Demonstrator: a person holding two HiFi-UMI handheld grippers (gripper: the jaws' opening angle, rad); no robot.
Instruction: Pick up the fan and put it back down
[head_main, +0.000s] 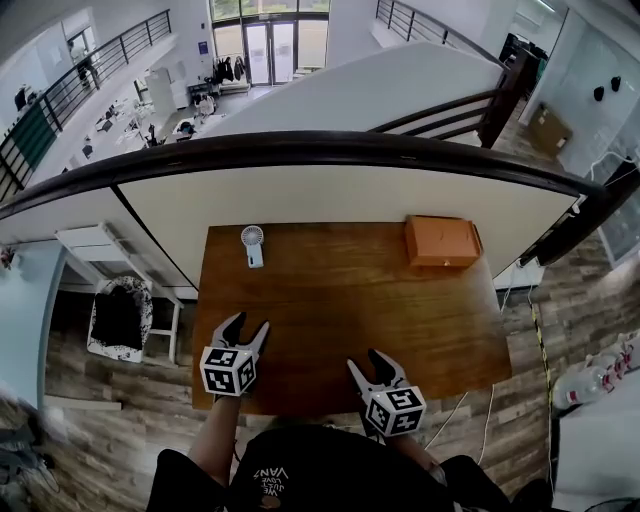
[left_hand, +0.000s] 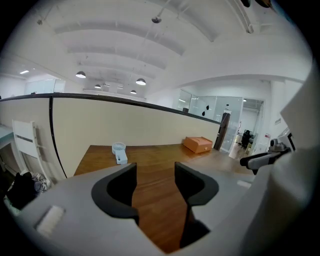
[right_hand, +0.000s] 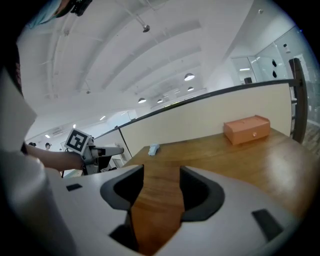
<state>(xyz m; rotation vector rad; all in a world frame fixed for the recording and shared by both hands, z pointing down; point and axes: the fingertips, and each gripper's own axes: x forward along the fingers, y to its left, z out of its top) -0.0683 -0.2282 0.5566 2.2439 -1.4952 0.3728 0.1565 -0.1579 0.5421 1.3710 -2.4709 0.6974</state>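
A small white hand fan (head_main: 252, 244) lies flat on the wooden table (head_main: 340, 300) near its far left edge, round head pointing away from me. The same fan (left_hand: 119, 152) shows far ahead in the left gripper view, and as a pale speck in the right gripper view (right_hand: 153, 149). My left gripper (head_main: 246, 331) hovers over the table's near left part, jaws open with nothing between them. My right gripper (head_main: 371, 362) is at the near edge, also open and empty. Both are well short of the fan.
An orange box (head_main: 441, 241) sits at the table's far right corner. A cream partition wall with a dark curved rail (head_main: 300, 150) runs behind the table. A white rack with a dark bag (head_main: 120, 318) stands left of the table on the wood floor.
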